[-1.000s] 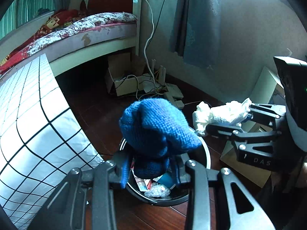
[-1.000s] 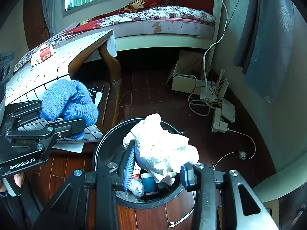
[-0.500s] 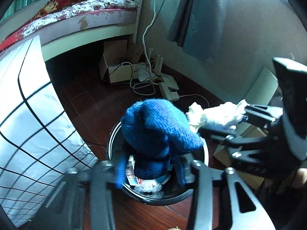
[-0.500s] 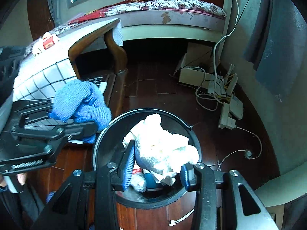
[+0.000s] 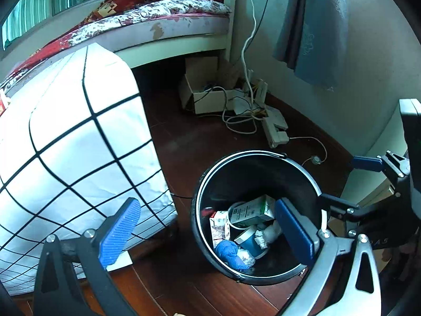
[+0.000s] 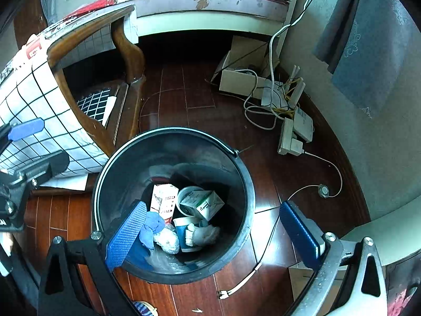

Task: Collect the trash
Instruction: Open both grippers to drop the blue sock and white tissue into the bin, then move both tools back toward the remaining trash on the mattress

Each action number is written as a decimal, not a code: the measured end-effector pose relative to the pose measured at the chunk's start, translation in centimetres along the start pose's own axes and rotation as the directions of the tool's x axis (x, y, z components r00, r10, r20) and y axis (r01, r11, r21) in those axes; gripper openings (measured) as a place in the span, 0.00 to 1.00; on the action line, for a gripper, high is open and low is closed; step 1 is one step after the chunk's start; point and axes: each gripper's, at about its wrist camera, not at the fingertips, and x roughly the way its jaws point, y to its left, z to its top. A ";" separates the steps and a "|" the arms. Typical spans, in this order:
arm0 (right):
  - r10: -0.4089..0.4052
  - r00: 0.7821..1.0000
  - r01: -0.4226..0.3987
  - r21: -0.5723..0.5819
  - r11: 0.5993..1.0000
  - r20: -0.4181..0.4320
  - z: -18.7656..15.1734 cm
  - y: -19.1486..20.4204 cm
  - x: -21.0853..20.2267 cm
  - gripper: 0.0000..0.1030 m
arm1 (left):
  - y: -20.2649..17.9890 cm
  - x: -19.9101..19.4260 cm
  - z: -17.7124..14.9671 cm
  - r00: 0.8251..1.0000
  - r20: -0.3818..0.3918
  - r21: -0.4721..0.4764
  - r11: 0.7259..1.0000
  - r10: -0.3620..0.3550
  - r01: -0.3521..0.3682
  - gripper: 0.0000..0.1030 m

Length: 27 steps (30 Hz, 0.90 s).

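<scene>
Trash sits at the bottom of the black bin (image 6: 173,205), which stands on the wooden floor (image 6: 184,100) beside the worktop (image 5: 65,144) with the gridded cloth. Both tools hang over the bin with their jaws spread wide and nothing between them; the jaws of both have just been opening. The left tool (image 5: 208,234) straddles the bin's near rim, and the right tool (image 6: 210,234) does the same from its side.

As a judgement, this drop is done: the blue knitted cloth (image 6: 152,226) and the white crumpled tissue (image 6: 205,233) both lie inside the bin, apart from the pads. What is left is less clear. A red and white packet (image 6: 33,48) lies on the worktop's far end, and small scraps show on the floor near the bottom edge of the right wrist view; whether they count as trash I cannot tell.

Counted in the bin:
- two cartons, one white and red (image 6: 163,201), one white and green (image 6: 202,204)
- one blue and white cup (image 6: 185,233)
- one white ring or lid behind the green carton
- one clear crumpled wrapper (image 6: 167,239)
- one blue cloth
- one tissue wad

Outside it: one bin, two tools, one cardboard box (image 6: 236,79) with cables by the wall.
</scene>
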 end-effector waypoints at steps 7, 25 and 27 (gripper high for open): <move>-0.019 0.998 0.019 -0.005 1.000 0.054 0.6 0.4 -1.0 0.99 | 0.6 -2.0 0.6 0.997 0.070 -0.004 1.000 0.029 -0.029 0.99; 0.023 0.970 -0.029 0.018 0.999 0.242 3.3 2.2 -5.9 0.99 | 2.2 -7.1 2.5 0.977 0.193 -0.039 0.995 0.094 -0.088 0.99; 0.036 0.964 -0.042 0.017 0.999 0.264 3.9 2.8 -6.4 0.99 | 2.8 -7.7 2.7 0.973 0.206 -0.054 0.994 0.106 -0.097 0.99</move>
